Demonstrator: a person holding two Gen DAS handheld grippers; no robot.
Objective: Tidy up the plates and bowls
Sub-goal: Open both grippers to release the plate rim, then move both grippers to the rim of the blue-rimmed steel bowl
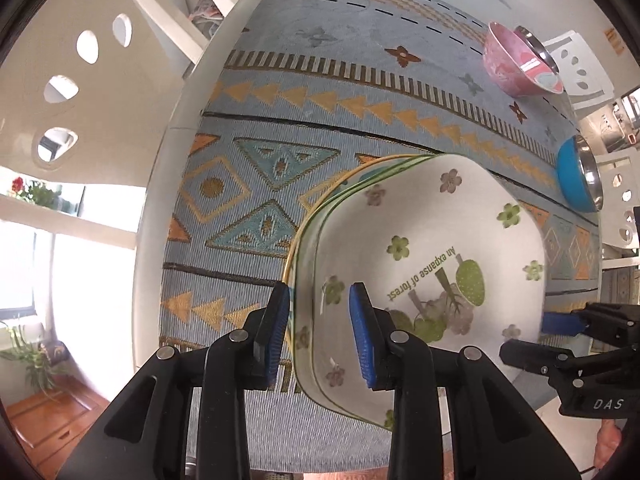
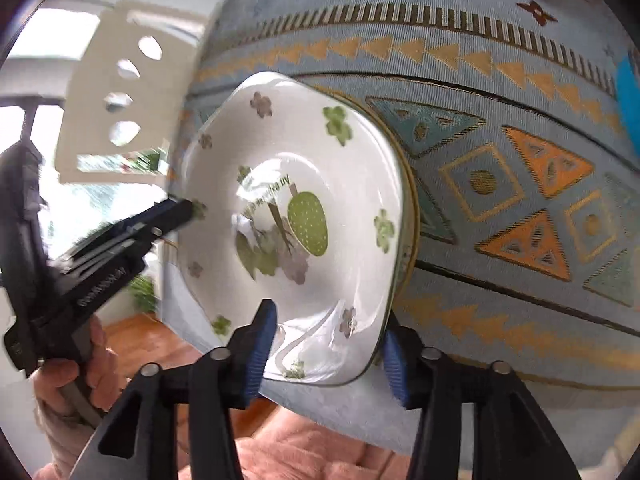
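White flowery plate [image 1: 420, 272] sits on other plates on the blue cloth [image 1: 248, 184]. Both claws, left [image 1: 320, 328] and right [image 2: 328, 356], are open around its edges. Squeeze gently, lift flat.

Left claw [image 1: 320, 304] and right claw [image 2: 328, 332] both spread apart.

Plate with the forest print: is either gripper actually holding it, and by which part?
Both straddle the plate rim: left gripper at one edge, right gripper at the opposite edge. Whether either is clamped cannot be told.
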